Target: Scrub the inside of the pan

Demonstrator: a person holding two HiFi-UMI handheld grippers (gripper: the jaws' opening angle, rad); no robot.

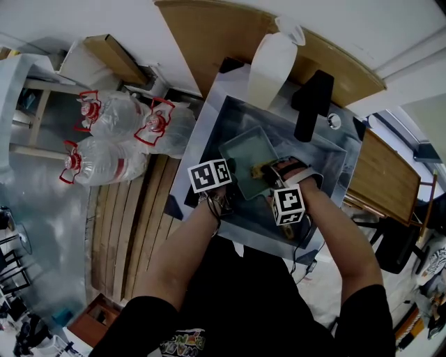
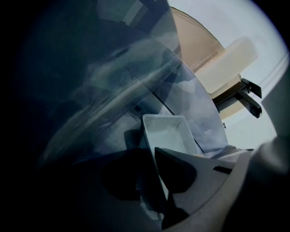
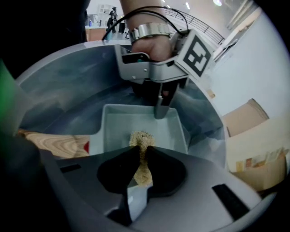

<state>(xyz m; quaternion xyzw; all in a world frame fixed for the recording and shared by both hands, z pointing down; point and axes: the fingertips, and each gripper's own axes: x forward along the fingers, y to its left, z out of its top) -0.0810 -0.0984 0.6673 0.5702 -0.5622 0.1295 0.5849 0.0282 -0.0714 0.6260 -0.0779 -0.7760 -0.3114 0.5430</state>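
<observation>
White wall [image 1: 376, 24] ran along the top, with a brown wooden board [image 1: 223, 35] beside it. Wood slats [image 1: 125, 230] covered the floor at left, next to shiny grey flooring [image 1: 42, 223]. Three big clear water bottles [image 1: 115, 115] with red handles lay there, near a cardboard box [image 1: 111, 59]. A wooden table [image 1: 383, 178] stood at right. Ceiling lights [image 3: 187, 5] were on, and the room was bright.

Item: sink [image 1: 317, 157]. In it, near the middle: pan [image 1: 245, 153]. In pan, toward its near end: scrub pad [image 1: 258, 169]. Behind the sink's far edge: jug [image 1: 270, 66]. Left of sink, on the floor [image 1: 42, 230]: three bottles [image 1: 115, 115], grouped together.
</observation>
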